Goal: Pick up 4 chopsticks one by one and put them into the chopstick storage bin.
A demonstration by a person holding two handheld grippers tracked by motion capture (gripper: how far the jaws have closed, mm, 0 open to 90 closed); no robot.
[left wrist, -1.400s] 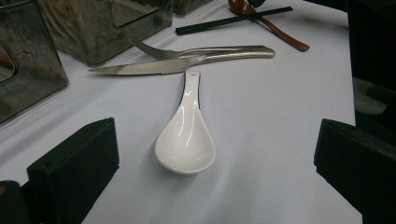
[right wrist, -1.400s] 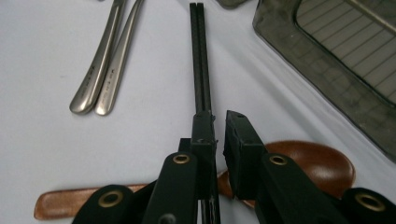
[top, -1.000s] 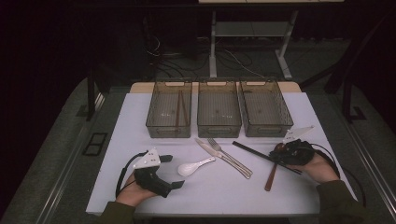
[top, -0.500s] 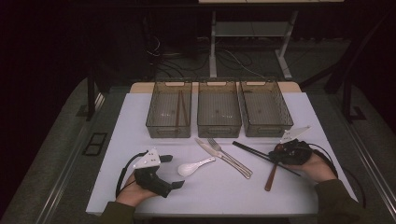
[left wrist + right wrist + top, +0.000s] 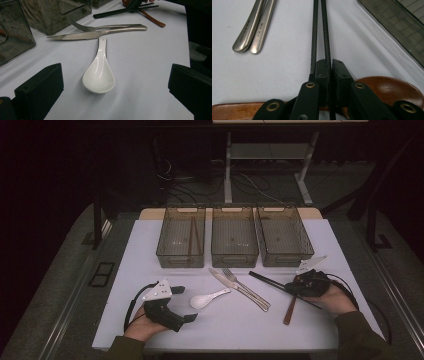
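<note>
On the white table [image 5: 350, 245], right gripper [image 5: 296, 287] clamps one black chopstick [image 5: 327, 37]; left gripper [image 5: 186, 304] gapes before the white spoon [image 5: 98, 75]. Knife, fork, wooden spoon remain unsorted below three bins.

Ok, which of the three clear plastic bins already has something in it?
The left clear plastic bin: brown wooden chopsticks lie inside it.

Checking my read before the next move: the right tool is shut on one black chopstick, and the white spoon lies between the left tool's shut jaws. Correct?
Not quite. The left tool has its jaws open, not shut, as the left gripper view shows; the white spoon lies on the table between them, untouched. The right tool is indeed shut on one black chopstick.
</note>
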